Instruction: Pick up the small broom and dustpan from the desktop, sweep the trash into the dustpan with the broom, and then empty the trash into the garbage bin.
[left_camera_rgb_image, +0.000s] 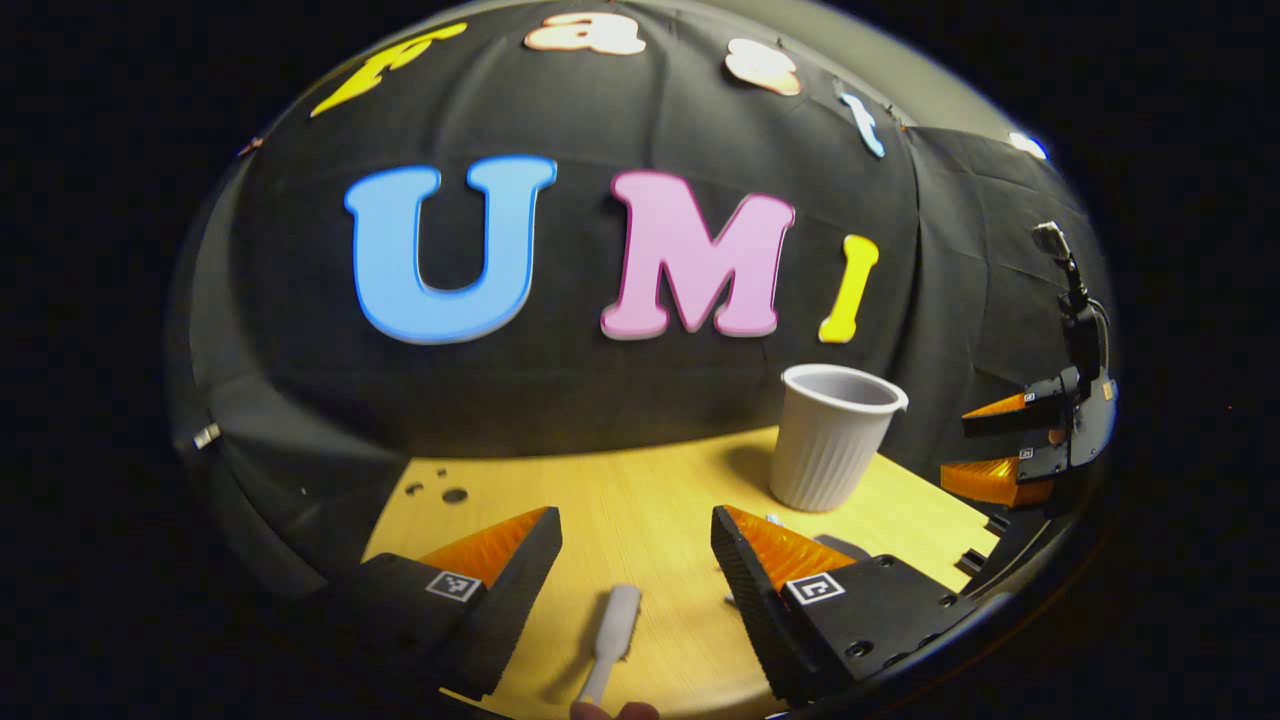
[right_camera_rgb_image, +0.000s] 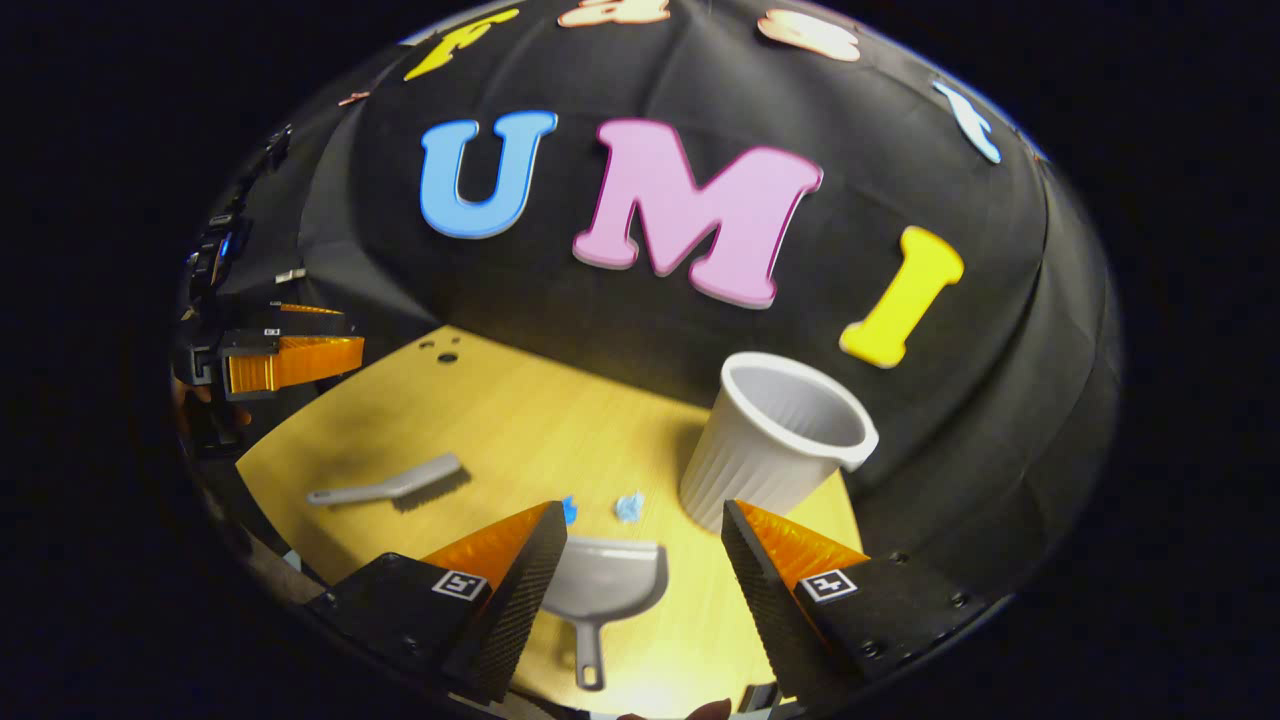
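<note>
Both tongs wide, nothing held. Left gripper (left_camera_rgb_image: 636, 545) over broom (left_camera_rgb_image: 612, 630), right gripper (right_camera_rgb_image: 645, 540) over dustpan (right_camera_rgb_image: 603, 580): light stiff plastic, prob slippery; grab handles.

Light wooden desktop (right_camera_rgb_image: 480, 420) against black cloth booth wall (right_camera_rgb_image: 620, 330), dim surroundings.

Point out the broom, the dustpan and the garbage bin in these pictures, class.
broom (right_camera_rgb_image: 425, 480): right gripper view, on its head above the bristles.
dustpan (right_camera_rgb_image: 605, 575): right gripper view, on the pan's scoop.
garbage bin (right_camera_rgb_image: 745, 470): right gripper view, on its ribbed outer wall.
</note>
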